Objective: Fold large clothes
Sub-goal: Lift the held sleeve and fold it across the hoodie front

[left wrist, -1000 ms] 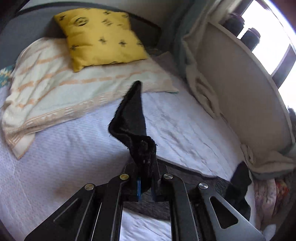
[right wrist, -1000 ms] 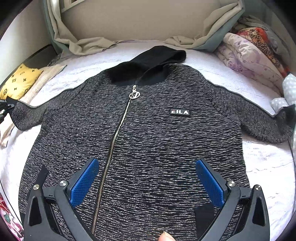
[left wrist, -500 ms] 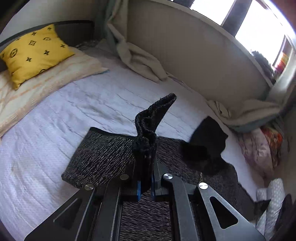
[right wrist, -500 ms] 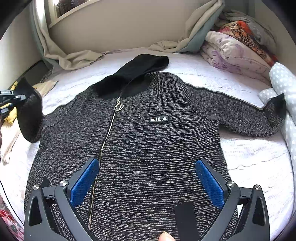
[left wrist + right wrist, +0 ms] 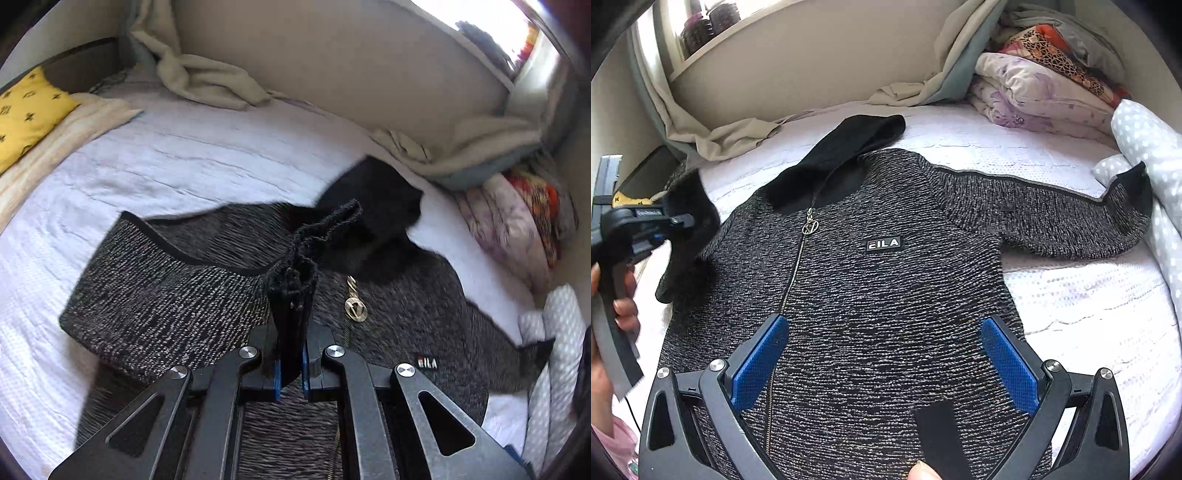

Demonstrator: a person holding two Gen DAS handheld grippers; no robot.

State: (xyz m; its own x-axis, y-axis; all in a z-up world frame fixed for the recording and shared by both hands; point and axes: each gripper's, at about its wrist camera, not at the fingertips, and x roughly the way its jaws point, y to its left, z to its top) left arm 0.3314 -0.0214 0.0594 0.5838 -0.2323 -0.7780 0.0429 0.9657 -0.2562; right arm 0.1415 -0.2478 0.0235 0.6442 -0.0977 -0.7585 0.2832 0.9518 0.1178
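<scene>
A dark grey knit zip jacket (image 5: 886, 295) with a black hood (image 5: 846, 147) lies face up on the white bed (image 5: 1071, 302). My left gripper (image 5: 290, 373) is shut on the black cuff (image 5: 295, 280) of the jacket's left sleeve (image 5: 166, 295) and holds it folded over the chest, near the zipper pull (image 5: 355, 308). It also shows at the left of the right wrist view (image 5: 661, 225). My right gripper (image 5: 882, 362) is open and empty above the jacket's lower front. The other sleeve (image 5: 1052, 221) lies stretched out to the right.
A yellow pillow (image 5: 22, 110) on a striped blanket (image 5: 66, 129) lies at the bed's far left. Beige cloths (image 5: 207, 81) sit along the wall. Folded quilts (image 5: 1034, 85) and a dotted pillow (image 5: 1145, 155) crowd the right side.
My left gripper has carried the sleeve cuff from out over the bed in toward the jacket's chest, folding the sleeve over. My right gripper has stayed open above the hem.
</scene>
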